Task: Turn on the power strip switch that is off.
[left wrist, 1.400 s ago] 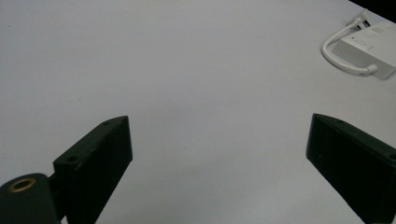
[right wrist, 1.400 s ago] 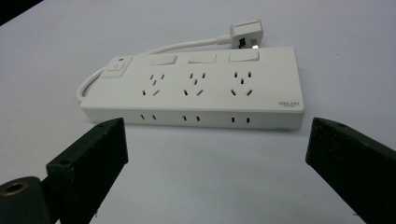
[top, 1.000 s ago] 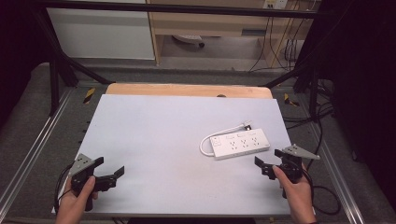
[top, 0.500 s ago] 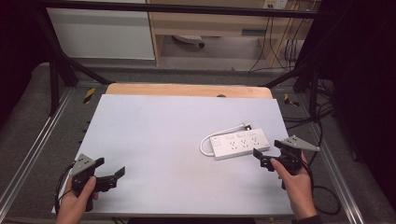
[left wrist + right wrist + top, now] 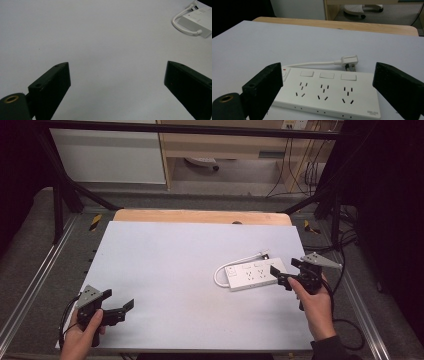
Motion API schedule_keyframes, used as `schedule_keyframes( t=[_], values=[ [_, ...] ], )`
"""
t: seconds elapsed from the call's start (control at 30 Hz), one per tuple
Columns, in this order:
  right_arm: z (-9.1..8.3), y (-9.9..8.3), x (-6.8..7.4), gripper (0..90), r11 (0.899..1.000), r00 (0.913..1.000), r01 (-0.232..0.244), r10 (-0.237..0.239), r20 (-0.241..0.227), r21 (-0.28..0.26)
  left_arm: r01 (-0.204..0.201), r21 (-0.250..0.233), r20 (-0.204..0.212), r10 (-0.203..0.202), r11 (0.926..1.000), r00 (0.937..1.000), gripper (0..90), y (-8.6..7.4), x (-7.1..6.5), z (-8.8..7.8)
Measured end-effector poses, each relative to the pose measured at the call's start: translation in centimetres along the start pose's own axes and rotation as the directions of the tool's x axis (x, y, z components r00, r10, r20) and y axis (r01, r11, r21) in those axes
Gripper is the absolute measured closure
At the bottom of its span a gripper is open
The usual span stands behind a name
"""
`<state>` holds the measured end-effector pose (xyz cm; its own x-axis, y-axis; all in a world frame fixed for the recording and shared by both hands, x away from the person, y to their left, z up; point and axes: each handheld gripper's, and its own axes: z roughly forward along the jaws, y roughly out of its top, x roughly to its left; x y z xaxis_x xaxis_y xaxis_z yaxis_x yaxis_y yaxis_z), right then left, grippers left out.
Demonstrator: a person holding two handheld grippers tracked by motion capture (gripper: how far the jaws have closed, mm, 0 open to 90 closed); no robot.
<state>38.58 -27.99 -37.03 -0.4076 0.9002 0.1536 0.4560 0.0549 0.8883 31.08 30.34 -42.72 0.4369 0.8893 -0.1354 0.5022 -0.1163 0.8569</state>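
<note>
A white power strip (image 5: pixel 252 276) lies flat on the right half of the pale table (image 5: pixel 190 265), its short white cable looping to a plug (image 5: pixel 262 254) just behind it. My right gripper (image 5: pixel 278 275) is open at the strip's right end, jaws spread on either side of it without touching. In the right gripper view the power strip (image 5: pixel 327 95) fills the gap between the jaws of my right gripper (image 5: pixel 328 67), with the plug (image 5: pixel 349 61) beyond. My left gripper (image 5: pixel 120 299) hovers open and holding nothing near the front left corner. From my left gripper (image 5: pixel 117 66) the power strip (image 5: pixel 200 21) shows far off.
A wooden board (image 5: pixel 200 216) runs along the table's far edge. Metal rails (image 5: pixel 45 270) flank both sides. Black cables (image 5: pixel 345 265) hang off the right side. A white cabinet (image 5: pixel 110 155) and a shelf unit stand on the floor behind.
My right gripper has moved forward and left, up to the power strip's right end. The left gripper has stayed about where it was.
</note>
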Motion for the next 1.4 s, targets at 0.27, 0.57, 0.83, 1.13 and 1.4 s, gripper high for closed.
schedule_keyframes(
  t=[0.27, 0.57, 0.83, 1.13, 1.4],
  values=[
    [0.5, 0.6, -0.3, 18.4, 1.000, 0.9999, -0.007, 0.007, 0.015, -0.018, -0.002, 0.007, 0.005, 0.002, 1.0000, 1.0000, 6.8, -0.1, -0.1, 0.1],
    [1.4, 1.8, -1.1, 21.1, 0.999, 0.9998, -0.010, 0.011, 0.019, -0.033, -0.005, 0.011, -0.002, 0.005, 0.9999, 1.0000, 6.9, -0.1, -0.1, 0.1],
    [2.4, 2.3, -1.8, 13.5, 0.999, 0.9991, -0.032, 0.033, 0.028, -0.040, -0.003, 0.007, -0.002, 0.003, 1.0000, 1.0000, 6.9, -0.1, -0.1, 0.1],
    [3.4, 2.7, -2.2, 5.2, 0.999, 0.9987, -0.025, 0.026, 0.043, -0.030, -0.007, 0.015, -0.001, 0.007, 0.9999, 1.0000, 6.9, -0.1, -0.1, 0.2],
    [4.5, 2.9, -2.3, 14.5, 0.999, 0.9965, -0.015, 0.019, 0.082, -0.045, -0.012, 0.020, 0.002, 0.012, 0.9997, 0.9999, 6.9, -0.1, -0.2, 0.2]
  ],
)
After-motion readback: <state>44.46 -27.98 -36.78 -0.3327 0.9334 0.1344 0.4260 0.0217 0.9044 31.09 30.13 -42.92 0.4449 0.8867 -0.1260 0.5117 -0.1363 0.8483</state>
